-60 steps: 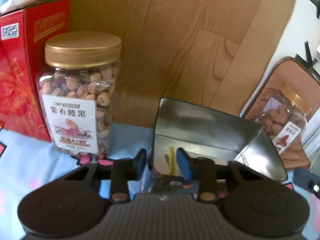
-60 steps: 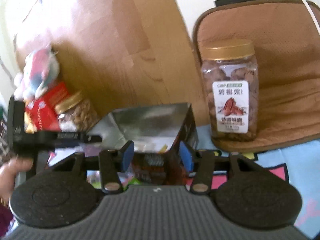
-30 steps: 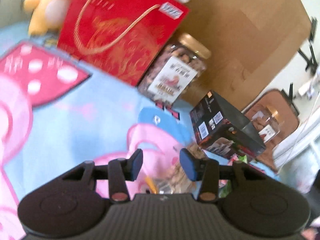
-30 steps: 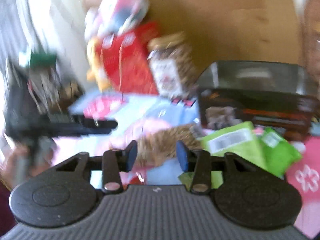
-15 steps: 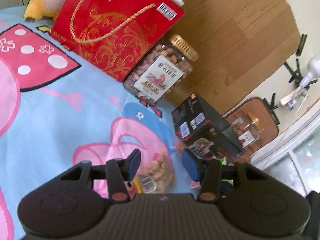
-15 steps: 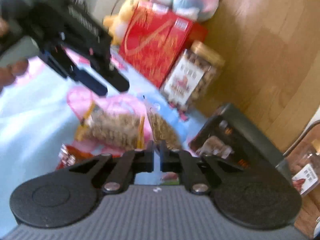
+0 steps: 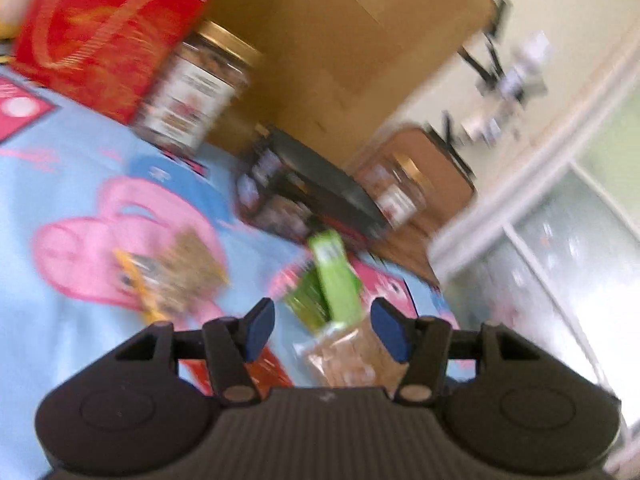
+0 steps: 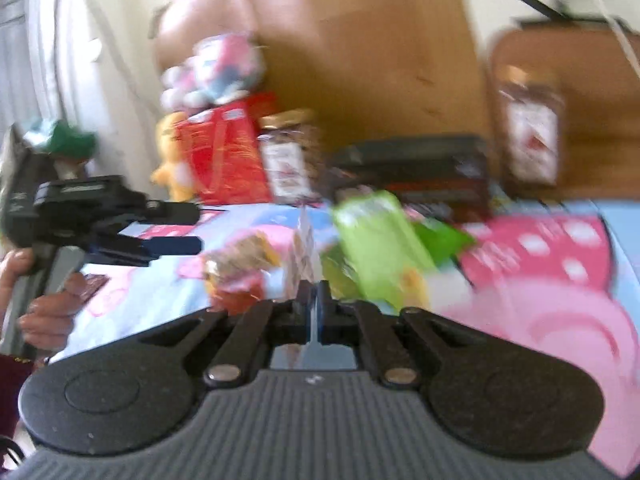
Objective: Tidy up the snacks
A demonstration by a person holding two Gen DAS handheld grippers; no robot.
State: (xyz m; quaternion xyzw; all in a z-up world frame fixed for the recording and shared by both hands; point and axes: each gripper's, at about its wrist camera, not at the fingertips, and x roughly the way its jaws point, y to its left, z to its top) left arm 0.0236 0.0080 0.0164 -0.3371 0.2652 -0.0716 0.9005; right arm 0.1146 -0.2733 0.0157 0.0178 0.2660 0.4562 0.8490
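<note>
Both views are blurred by motion. My right gripper (image 8: 316, 300) is shut on the edge of a clear snack bag (image 8: 303, 254), held upright above the blue cartoon cloth (image 8: 552, 280). My left gripper (image 7: 322, 330) is open and empty, above a clear bag of brown snacks (image 7: 346, 354) and next to a green packet (image 7: 334, 276). The left gripper also shows in the right wrist view (image 8: 172, 236). A nut bag (image 7: 176, 268) lies on the cloth. The open black box (image 7: 304, 196) stands behind the packets and also shows in the right wrist view (image 8: 416, 172).
A red gift bag (image 7: 104, 36) and a gold-lidded nut jar (image 7: 196, 88) stand at the back left by a wooden panel. A second jar (image 7: 400, 192) sits on a brown cushion (image 8: 592, 112). Plush toys (image 8: 216, 68) sit on the gift bag. A red packet (image 7: 264, 372) lies under my left gripper.
My right gripper, shut on the clear snack bag, has swung right toward the green packets. My left gripper has moved right, from over the nut bag to over the green packet and brown-snack bag.
</note>
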